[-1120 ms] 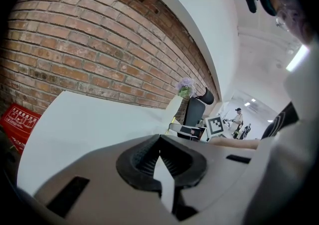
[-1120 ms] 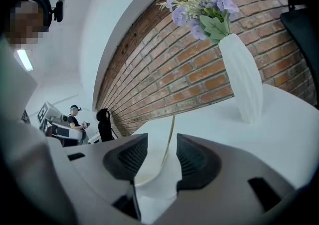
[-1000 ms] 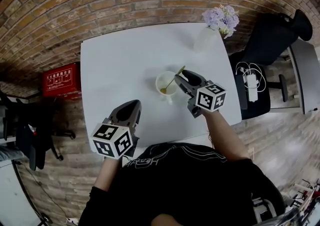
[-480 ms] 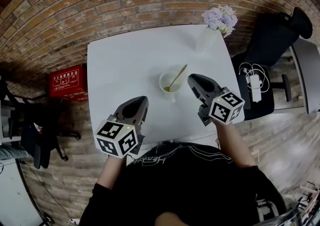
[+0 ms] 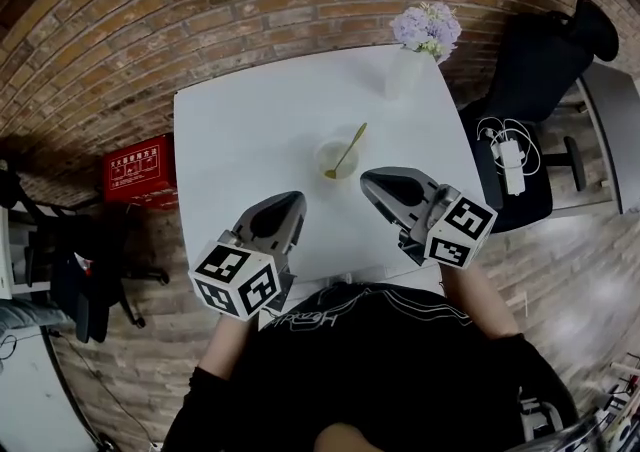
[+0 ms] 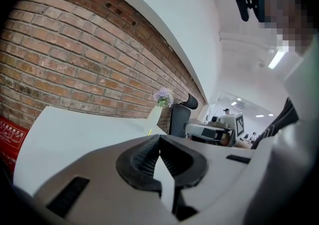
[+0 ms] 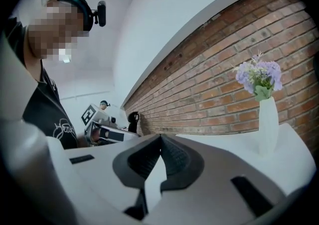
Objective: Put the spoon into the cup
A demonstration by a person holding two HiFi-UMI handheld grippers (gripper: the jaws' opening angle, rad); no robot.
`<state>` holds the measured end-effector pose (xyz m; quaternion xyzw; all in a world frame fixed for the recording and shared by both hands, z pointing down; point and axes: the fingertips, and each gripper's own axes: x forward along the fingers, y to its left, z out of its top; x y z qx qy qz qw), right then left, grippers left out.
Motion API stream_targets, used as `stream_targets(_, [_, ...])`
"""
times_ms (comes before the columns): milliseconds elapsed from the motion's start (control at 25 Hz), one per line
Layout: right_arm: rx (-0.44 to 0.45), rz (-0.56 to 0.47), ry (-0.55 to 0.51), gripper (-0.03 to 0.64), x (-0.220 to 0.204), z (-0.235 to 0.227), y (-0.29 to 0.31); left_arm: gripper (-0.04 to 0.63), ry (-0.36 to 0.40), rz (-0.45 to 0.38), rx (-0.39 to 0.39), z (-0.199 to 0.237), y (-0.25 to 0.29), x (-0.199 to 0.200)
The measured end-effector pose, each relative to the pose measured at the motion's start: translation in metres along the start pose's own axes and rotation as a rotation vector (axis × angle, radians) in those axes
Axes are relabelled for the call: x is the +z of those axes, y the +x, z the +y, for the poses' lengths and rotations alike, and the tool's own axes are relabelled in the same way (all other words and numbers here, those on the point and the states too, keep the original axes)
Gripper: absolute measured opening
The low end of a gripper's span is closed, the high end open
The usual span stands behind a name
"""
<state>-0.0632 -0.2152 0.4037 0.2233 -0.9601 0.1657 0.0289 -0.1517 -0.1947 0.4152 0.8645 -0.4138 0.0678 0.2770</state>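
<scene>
Some of the thin gold spoon (image 5: pixel 347 150) is hard to see: its round end sits low inside the small white cup (image 5: pixel 341 168) and looks tiny. The cup stands near the middle of the white table (image 5: pixel 230 130), the handle leaning out over its rim. Your left gripper (image 5: pixel 288 204) is closed on nothing, and your right gripper (image 5: pixel 376 181) has just been closing, its jaws together and empty.

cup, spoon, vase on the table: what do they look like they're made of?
The cup: plain white, opaque, likely ceramic or plastic; too small to tell. The spoon: yellow-gold, thin handle, probably metal, maybe plastic. The vase: smooth matte white, opaque, looks ceramic.
</scene>
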Motion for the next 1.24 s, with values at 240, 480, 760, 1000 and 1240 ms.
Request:
stream_targets(240, [0.015,0.019,-0.027,-0.003,-0.003,0.01,-0.007,0.005,0.015,-0.011,-0.009,-0.012,0.0,0.001])
stream_targets(480, [0.038,0.017,-0.039,-0.003,-0.001,0.019,-0.01,0.003,0.034,-0.007,-0.02,-0.021,0.0,0.0])
stream_targets(760, [0.042,0.018,-0.037,-0.003,-0.003,0.02,-0.011,0.003,0.036,-0.007,-0.022,-0.022,0.0,-0.001])
stream_targets(1000, [0.037,0.021,-0.034,-0.003,-0.005,0.018,-0.011,0.005,0.037,-0.005,-0.027,-0.021,0.002,-0.001])
stream_targets(1240, [0.036,0.02,-0.027,-0.003,-0.008,0.017,-0.008,0.005,0.034,0.0,-0.026,-0.017,0.003,-0.005])
